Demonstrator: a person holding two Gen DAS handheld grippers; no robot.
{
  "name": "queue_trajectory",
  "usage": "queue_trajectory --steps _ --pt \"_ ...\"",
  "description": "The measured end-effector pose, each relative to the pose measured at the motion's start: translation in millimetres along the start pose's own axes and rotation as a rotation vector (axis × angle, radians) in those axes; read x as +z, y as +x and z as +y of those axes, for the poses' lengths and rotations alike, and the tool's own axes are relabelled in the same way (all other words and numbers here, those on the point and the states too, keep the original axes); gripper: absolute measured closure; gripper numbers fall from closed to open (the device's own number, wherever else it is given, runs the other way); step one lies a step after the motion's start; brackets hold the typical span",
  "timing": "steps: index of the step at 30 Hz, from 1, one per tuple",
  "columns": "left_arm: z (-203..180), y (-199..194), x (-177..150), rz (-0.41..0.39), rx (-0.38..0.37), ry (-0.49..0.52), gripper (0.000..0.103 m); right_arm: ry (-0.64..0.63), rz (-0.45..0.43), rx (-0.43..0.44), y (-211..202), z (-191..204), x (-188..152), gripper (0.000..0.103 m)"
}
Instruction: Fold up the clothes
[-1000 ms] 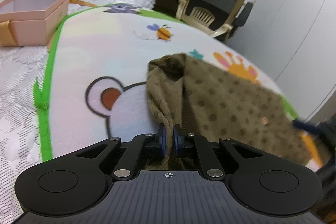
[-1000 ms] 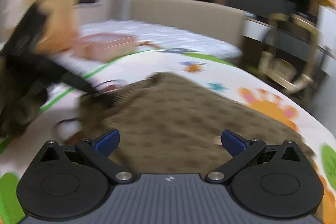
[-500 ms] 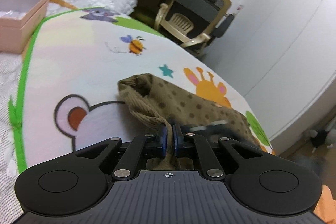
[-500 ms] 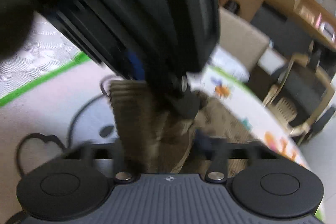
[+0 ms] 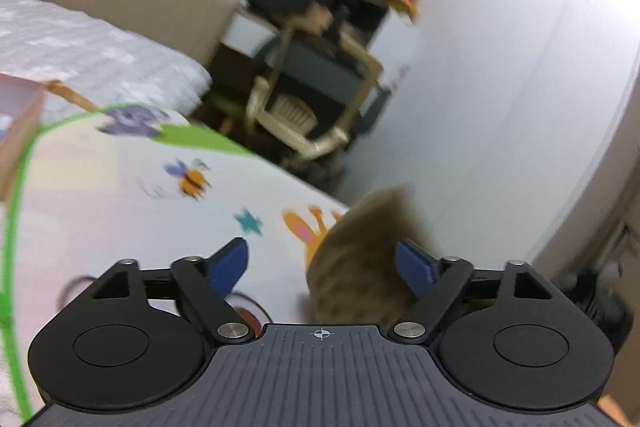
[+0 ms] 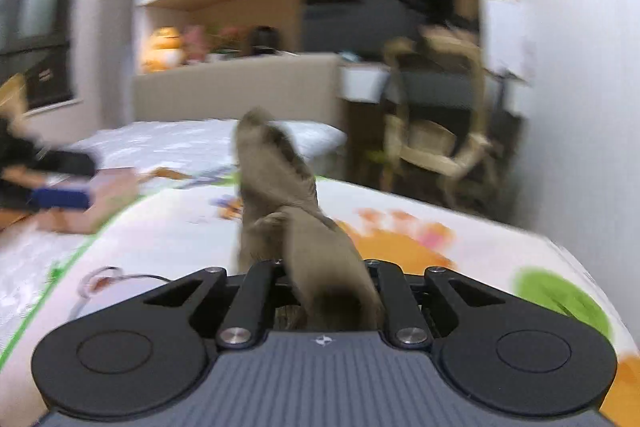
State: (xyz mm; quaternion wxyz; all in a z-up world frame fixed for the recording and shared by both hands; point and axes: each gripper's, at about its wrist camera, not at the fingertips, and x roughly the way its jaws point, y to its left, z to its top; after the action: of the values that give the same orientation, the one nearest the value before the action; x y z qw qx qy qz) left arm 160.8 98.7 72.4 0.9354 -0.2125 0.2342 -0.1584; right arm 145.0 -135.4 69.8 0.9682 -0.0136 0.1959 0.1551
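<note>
A brown dotted garment (image 6: 280, 179) hangs bunched above the cartoon play mat (image 6: 440, 219). My right gripper (image 6: 324, 267) is closing its jaws on it; the cloth fills the gap and hides the pads. In the left wrist view the garment (image 5: 360, 247) is a blurred brown lump just ahead of my left gripper (image 5: 322, 259). The left jaws are opening wide, and the blue pads (image 5: 232, 261) do not press the cloth. The left gripper's blue finger (image 6: 60, 198) also shows at the far left of the right wrist view.
A pink box (image 5: 16, 131) sits at the mat's left edge on the white quilted bed (image 5: 80, 51). Beyond the bed's far edge stands a beige chair (image 5: 312, 107) by a desk. A pale wall (image 5: 500, 87) rises on the right.
My left gripper let go of the garment, opened wide and rose. My right gripper swung in, closed on the garment and lifted it off the mat.
</note>
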Motion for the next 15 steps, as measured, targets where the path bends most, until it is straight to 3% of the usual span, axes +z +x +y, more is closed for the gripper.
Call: queue_trajectory --steps 3,7,11,14,15 --pt "-25 37 -10 0.096 -0.029 0.051 0.01 0.057 0.085 -0.091 5 -48 -23 0.091" --pt "-61 96 -20 0.192 -0.044 0.135 0.01 0.117 0.173 -0.105 14 -87 -44 0.09" --pt "-83 146 -35 0.231 0.021 0.209 0.016 0.108 0.216 -0.127 30 -98 -49 0.085" --pt "-80 170 -46 0.284 0.025 0.158 0.015 0.087 0.255 -0.169 36 -112 -51 0.072" --pt "-78 173 -47 0.29 0.028 0.154 0.015 0.086 0.256 -0.183 35 -117 -51 0.063"
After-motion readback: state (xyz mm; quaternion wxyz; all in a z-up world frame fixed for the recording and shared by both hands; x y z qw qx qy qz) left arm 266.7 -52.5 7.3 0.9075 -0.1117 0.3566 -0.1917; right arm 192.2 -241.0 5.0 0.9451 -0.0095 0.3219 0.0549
